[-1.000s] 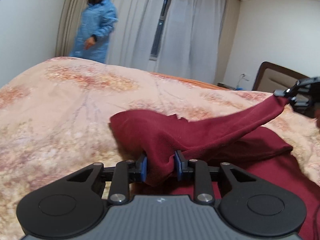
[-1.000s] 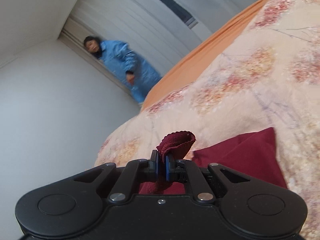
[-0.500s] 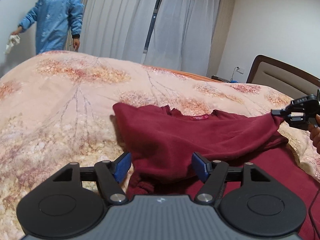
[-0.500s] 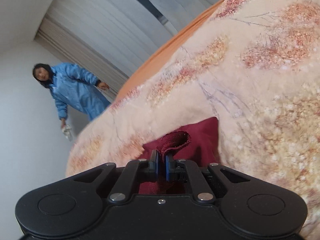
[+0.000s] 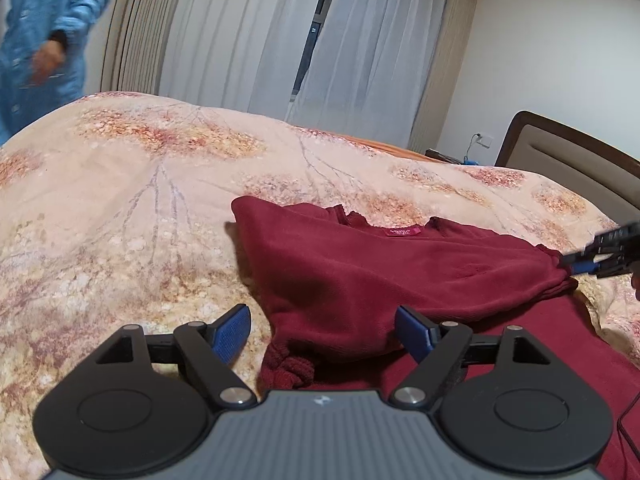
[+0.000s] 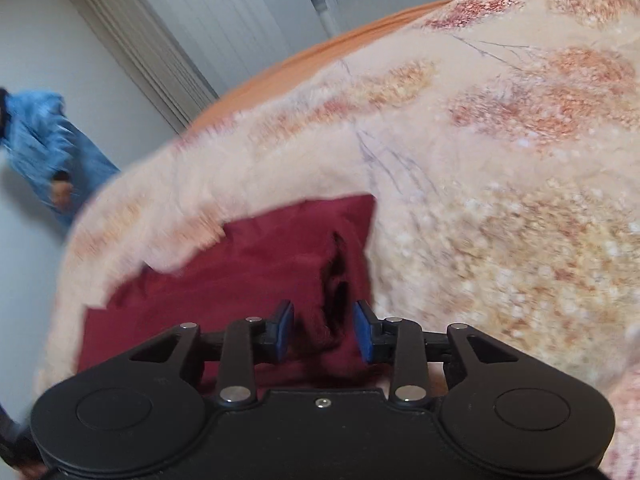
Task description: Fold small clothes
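While both claws have just been opening, maroon garment (image 5: pixel 400 276) released between them, neck label (image 5: pixel 401 232) unreadable.

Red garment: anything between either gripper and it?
Nothing visible. The red garment lies on the floral bedspread, with folds between the open jaws of the left gripper and the right gripper; both have just been opening, pads clear of cloth.

One dark red garment (image 5: pixel 384 280), two grippers, one floral blanket (image 5: pixel 120 200), one bystander (image 5: pixel 44 36).
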Motion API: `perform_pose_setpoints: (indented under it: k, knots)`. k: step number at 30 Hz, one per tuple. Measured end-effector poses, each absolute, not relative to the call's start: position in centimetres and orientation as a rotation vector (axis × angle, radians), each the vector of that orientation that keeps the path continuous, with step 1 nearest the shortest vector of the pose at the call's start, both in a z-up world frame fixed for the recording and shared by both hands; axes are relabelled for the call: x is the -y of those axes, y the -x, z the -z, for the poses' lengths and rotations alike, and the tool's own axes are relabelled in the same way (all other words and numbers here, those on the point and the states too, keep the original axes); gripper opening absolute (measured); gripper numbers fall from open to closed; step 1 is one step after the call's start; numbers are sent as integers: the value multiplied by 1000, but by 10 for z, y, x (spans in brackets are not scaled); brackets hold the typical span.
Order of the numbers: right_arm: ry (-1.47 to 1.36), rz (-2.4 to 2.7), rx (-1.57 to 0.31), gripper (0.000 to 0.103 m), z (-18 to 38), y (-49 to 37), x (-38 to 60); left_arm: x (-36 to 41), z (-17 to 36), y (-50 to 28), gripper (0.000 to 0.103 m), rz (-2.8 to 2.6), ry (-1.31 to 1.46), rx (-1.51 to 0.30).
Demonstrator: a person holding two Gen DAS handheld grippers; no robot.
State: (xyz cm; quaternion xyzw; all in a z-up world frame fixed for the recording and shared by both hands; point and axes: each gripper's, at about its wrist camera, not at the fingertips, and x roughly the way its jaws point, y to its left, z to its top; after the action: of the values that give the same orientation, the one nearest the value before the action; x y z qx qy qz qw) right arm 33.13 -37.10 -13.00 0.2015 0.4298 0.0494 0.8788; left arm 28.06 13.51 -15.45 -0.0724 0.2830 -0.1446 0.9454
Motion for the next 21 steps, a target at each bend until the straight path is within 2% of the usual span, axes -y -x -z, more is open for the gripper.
perform_pose_setpoints:
  k: [4, 9, 13, 15, 19, 21]
  knots:
    - [-360, -59, -847, 38, 122, -319, 368, -136, 156, -282, 83, 283, 155, -584]
    - [-377, -174, -749, 54, 102, -314, 351, -143, 141, -273, 84, 311, 215, -501]
    - [-421, -253, -792, 55, 113, -331, 326, -141, 133, -268, 88, 448, 320, -445]
    - [-445, -310, -824, 55, 120, -340, 307, -131, 137, -271, 89, 460, 291, -473]
    - [-435, -481, -861, 61, 122, -367, 247, -117, 161, -287, 90, 412, 199, -656]
    - [-388, -582, -875, 62, 118, -387, 207, -116, 163, -285, 90, 420, 175, -669]
